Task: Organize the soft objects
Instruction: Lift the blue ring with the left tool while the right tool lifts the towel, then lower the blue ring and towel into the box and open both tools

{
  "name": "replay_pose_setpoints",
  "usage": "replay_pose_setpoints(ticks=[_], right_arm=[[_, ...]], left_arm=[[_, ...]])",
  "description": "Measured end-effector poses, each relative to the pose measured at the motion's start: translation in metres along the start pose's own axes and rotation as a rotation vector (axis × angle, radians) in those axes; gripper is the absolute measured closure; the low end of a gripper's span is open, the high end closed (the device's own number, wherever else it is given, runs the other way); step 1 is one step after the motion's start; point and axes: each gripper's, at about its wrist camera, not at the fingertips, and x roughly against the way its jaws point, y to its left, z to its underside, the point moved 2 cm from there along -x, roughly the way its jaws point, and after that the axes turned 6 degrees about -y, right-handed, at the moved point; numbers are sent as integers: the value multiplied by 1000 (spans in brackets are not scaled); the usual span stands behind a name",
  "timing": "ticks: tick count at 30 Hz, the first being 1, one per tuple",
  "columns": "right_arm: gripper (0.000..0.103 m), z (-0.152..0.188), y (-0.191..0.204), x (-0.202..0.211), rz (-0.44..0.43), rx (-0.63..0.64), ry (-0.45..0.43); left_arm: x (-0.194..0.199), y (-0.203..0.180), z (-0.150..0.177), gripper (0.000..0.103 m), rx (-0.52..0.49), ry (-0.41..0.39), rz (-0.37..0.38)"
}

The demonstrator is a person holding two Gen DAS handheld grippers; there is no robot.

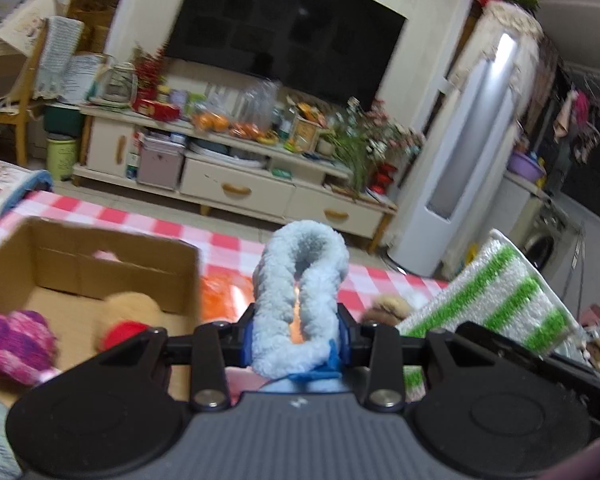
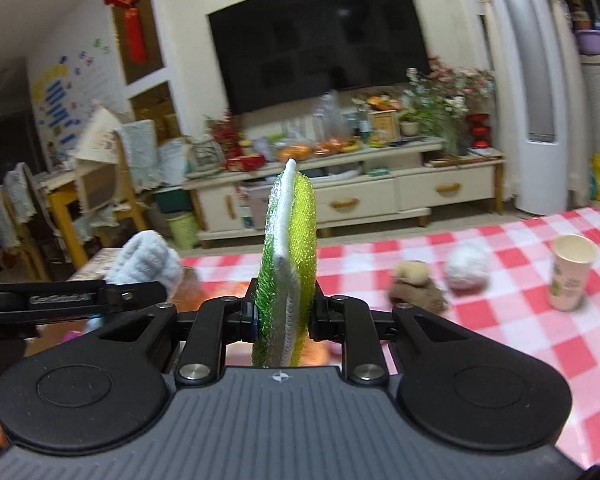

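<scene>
A fluffy pale-blue sock (image 1: 300,292), looped over itself, stood clenched in the left tongs (image 1: 298,330) beside the cardboard box (image 1: 112,256). The right tongs (image 2: 282,316) gripped a green-and-white striped scrubbing pad (image 2: 288,248) edge-on above the red-checked desk (image 2: 480,312).

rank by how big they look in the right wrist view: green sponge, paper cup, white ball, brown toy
1. green sponge, largest, but it sits clamped right at the camera, so nearness inflates it
2. paper cup
3. brown toy and white ball look about alike; too blurred to rank.
</scene>
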Motion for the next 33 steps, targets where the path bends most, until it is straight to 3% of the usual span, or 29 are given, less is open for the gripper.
replay_pose_setpoints(ticks=[9, 16, 24, 33], right_arm=[[78, -7, 63, -19, -185, 38, 40], [78, 4, 100, -45, -263, 67, 99], [77, 17, 118, -68, -346, 44, 237], [76, 36, 127, -77, -356, 37, 329]], left_arm=[[14, 60, -22, 66, 72, -67, -142], [11, 94, -32, 66, 108, -87, -243], [12, 114, -32, 66, 107, -69, -259], [14, 119, -30, 64, 87, -55, -281]])
